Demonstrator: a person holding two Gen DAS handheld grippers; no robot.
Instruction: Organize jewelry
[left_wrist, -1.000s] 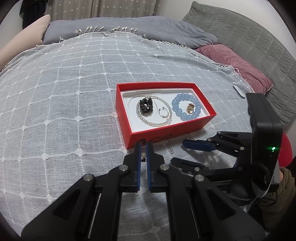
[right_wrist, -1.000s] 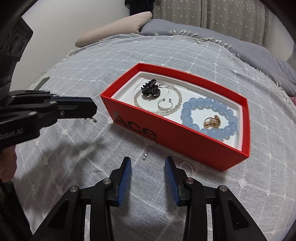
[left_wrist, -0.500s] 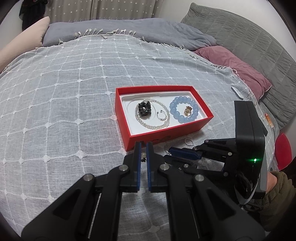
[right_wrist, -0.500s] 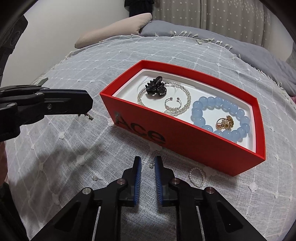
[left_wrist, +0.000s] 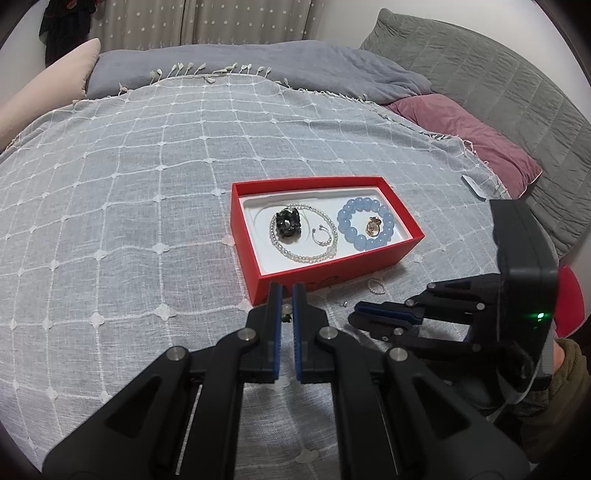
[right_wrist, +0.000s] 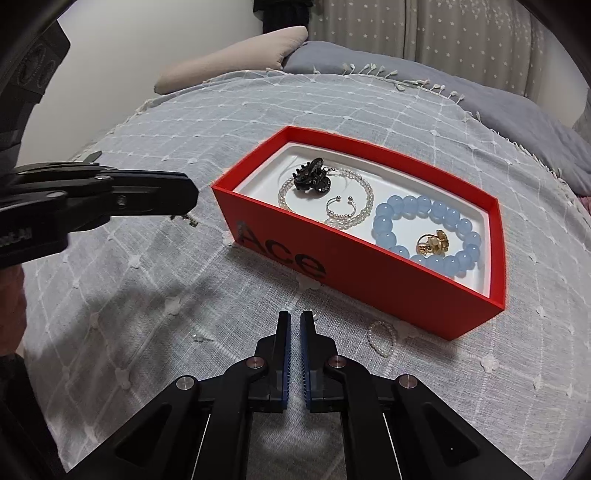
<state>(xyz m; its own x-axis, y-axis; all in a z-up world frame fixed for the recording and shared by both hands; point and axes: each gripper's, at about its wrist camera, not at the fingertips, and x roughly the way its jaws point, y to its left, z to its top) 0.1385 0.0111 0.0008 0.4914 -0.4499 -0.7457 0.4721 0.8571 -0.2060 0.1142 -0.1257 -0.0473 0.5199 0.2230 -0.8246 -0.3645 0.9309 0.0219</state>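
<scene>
Holding a small earring (left_wrist: 285, 313) between clenched jaws, the left gripper (left_wrist: 286, 295) hangs just in front of the red box (right_wrist: 369, 280), which contains a blue bead bracelet (right_wrist: 424, 229), pearl strand (right_wrist: 354, 218) and black clip (right_wrist: 310, 179). Beside that box's front wall, the right gripper (right_wrist: 295, 321) has just closed; whether it pinches anything cannot be told. A pearl ring (right_wrist: 382, 338) lies near the box.

Bed (left_wrist: 147, 184), pillows (left_wrist: 461, 129), starred curtains (left_wrist: 221, 22)
</scene>
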